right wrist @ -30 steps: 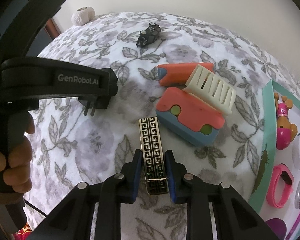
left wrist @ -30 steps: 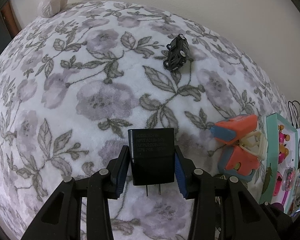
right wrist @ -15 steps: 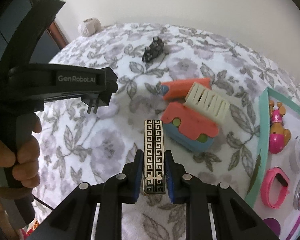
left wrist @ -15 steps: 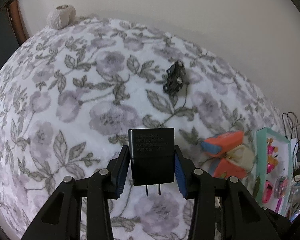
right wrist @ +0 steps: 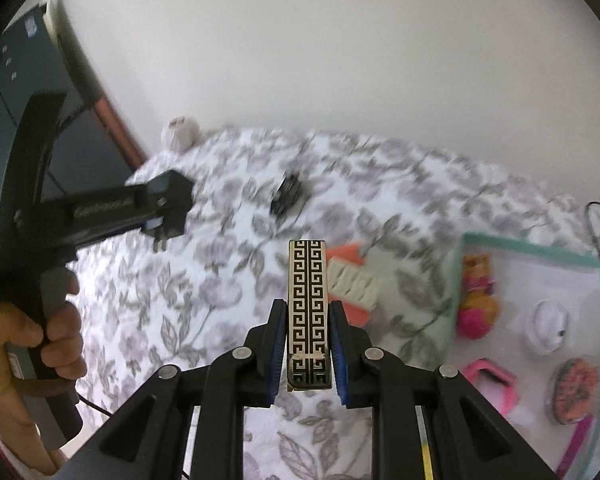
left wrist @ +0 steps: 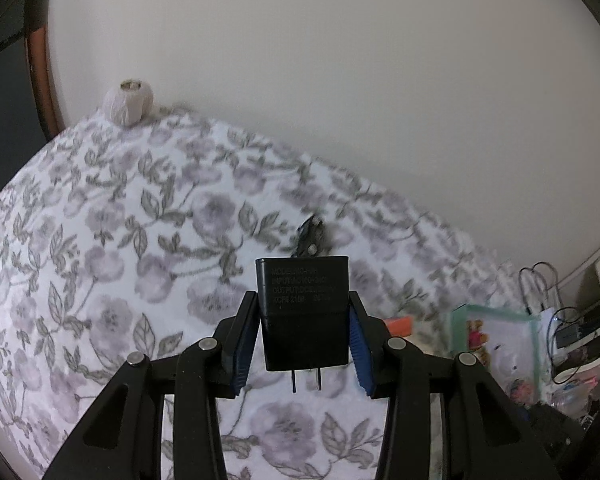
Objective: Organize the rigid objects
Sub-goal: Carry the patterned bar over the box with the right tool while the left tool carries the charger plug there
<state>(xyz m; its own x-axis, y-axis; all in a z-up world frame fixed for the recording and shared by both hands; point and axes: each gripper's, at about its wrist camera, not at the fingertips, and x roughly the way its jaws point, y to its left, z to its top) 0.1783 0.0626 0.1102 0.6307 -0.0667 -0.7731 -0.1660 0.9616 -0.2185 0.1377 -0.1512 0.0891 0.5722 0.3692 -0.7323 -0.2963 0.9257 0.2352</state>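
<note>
- The left tool (left wrist: 303, 334) is black w/ blue pads, and it is clamped on a black plug block (left wrist: 303, 312).
- The plug block is a smooth, boxy shape w/ faint grey print on top. Its two thin metal pins point back at the camera.
- It sits right btwn the blue pads, one pad on each side, up off the blanket (left wrist: 120, 248).
- The right tool (right wrist: 307, 350) is the same kind, and its pads are squeezed tight on a long flat bar (right wrist: 306, 300).
- The bar is shiny gold w/ a black maze pattern. Its far end sticks out past the pads, and it is also up off the blanket.
- The blanket is soft and fuzzy, white w/ grey flowers and leaves.
- A small black toy car (left wrist: 311, 236) lies on the blanket past the plug block, partly hidden by it.
- A round ball of pale string (left wrist: 128, 103) sits at the far edge by the wall.
- Orange and blue toy blocks w/ a cream comb-like piece (right wrist: 352, 280) lie just beside the bar, on its right.
- A green-edged tray (right wrist: 456, 288) to the right holds a pink and orange doll (right wrist: 476, 300), a white round thing, a pink band and more, all blurry.
- In the right wrist view a hand (right wrist: 56, 336) grips the left tool's handle.
</note>
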